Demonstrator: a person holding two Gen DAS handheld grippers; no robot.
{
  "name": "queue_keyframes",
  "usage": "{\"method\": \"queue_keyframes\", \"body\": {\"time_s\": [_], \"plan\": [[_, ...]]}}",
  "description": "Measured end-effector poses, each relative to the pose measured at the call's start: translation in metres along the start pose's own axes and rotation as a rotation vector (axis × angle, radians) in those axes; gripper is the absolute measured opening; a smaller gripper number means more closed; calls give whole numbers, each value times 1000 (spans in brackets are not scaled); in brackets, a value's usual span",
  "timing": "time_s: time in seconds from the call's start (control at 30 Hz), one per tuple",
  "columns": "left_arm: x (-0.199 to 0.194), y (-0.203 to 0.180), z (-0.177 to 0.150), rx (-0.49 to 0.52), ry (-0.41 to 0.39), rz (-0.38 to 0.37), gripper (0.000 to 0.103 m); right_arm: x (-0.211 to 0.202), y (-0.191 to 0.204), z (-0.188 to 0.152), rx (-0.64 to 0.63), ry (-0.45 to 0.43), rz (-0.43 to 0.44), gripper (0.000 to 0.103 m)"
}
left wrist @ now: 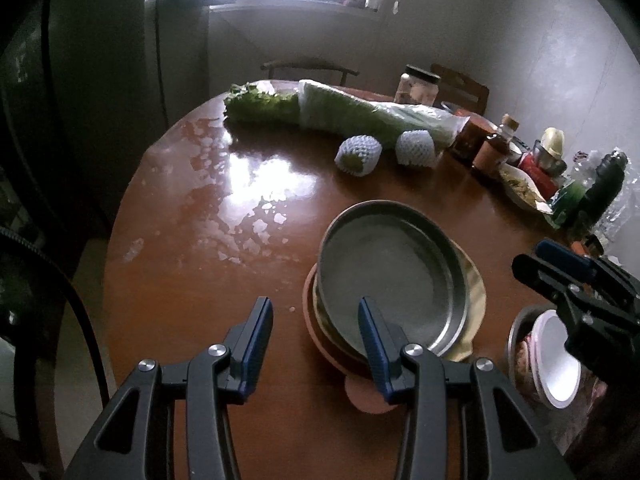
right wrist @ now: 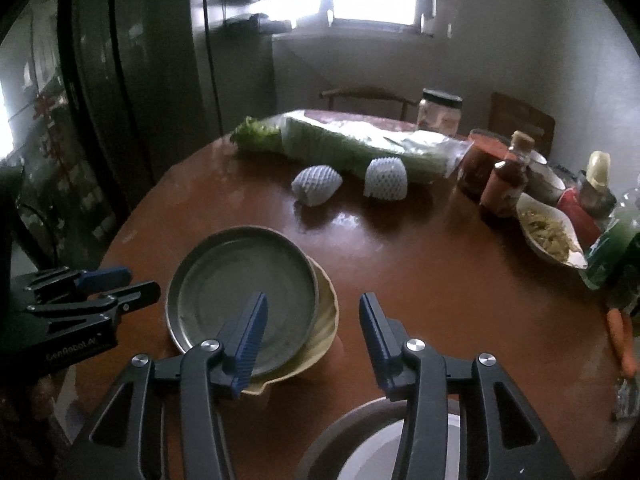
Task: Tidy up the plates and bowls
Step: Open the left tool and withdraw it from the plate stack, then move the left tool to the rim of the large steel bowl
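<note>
Nearest the right gripper [right wrist: 312, 330], directly beneath its linkage, a grey-rimmed bowl with a white bowl nested in it [right wrist: 384, 444] is seen at the bottom edge of the right wrist view; the jaws are parted about halfway and nothing is held between them. The left gripper [left wrist: 316, 336] is likewise held with its jaws part-open and empty, above the bare brown wooden table [left wrist: 192, 280], its right finger overlapping the near rim of the plate stack in that view, though contact cannot be confirmed. That stack, a round grey metal plate [right wrist: 244, 292] resting on a pale yellow scalloped dish [right wrist: 324, 320] and a pinkish-brown plate [left wrist: 316, 336], lies just ahead and to the left of the right gripper, and just ahead and to the right of the left one, so it sits between the two tools. The nested bowls are judged closer to the right hand, so a move on them would be a short drop downward and back. Farther off, two fruits in white foam netting [right wrist: 348, 184], bagged greens [right wrist: 360, 144] and bottles are ranged across the far side.
</note>
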State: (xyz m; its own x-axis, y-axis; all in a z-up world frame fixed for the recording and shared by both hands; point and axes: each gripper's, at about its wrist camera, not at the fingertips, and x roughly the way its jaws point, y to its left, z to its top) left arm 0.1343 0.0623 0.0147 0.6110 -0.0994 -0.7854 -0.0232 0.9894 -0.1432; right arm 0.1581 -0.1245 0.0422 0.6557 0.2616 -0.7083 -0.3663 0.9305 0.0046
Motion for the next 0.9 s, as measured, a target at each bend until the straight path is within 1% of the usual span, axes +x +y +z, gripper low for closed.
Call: {"method": "queue_keyframes", "body": {"time_s": [0.23,0.53,0.6,0.63,0.7,0.9], "plan": [[-19,-19,-5,20,-38,-4,44,-36,-12,-8,19,-70,-8,49],[-37,-53,-17,63,-66,-37,44,-79,-39,-27,59,-143,-39,50],[-39,-62,-21,76,-69,-48,45,-87,-46,-31,71,-157,-47,52],[-40,-66,-23,81,-69,-51,45,-90,-48,-34,75,-162,-50,58],[-41,-75,-26,89,-72,-65,45,-100,-56,-40,92,-179,-63,62],[-42,-99,-36,126,-64,-98,46,-114,-75,-57,119,-185,-88,65]]}}
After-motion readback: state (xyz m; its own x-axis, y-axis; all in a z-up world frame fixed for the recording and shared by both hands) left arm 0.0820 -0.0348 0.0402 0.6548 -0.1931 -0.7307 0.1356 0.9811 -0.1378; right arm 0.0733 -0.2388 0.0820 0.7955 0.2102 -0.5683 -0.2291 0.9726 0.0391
